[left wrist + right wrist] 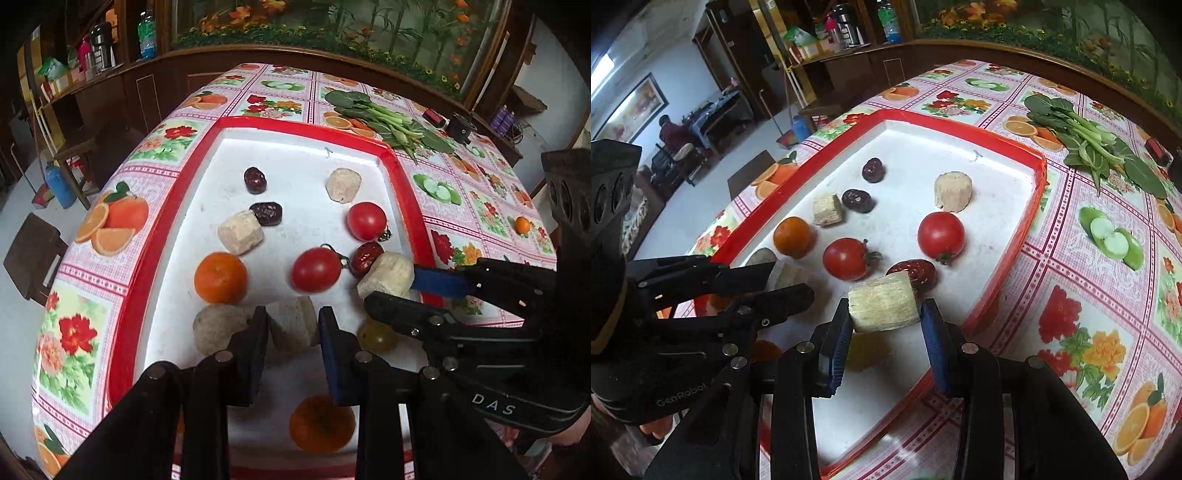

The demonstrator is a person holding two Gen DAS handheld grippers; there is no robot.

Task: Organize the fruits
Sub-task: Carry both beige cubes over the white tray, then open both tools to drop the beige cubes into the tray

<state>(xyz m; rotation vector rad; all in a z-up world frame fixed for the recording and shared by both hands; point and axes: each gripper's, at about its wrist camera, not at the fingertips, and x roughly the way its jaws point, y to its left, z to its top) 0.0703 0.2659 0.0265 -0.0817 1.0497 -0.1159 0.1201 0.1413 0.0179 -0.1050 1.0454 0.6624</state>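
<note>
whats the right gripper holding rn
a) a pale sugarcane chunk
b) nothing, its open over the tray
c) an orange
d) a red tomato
a: in the right wrist view, the right gripper has its blue pads on either side of a pale sugarcane chunk, while both tomatoes lie free on the tray.

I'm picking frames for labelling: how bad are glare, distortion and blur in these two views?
Left wrist view: glare washes out the far floor of the white red-rimmed tray; the fisheye bows the floral tablecloth; the near orange mandarin is soft. Right wrist view: even light, the same bowing, and the held pale sugarcane chunk is sharp.
</note>
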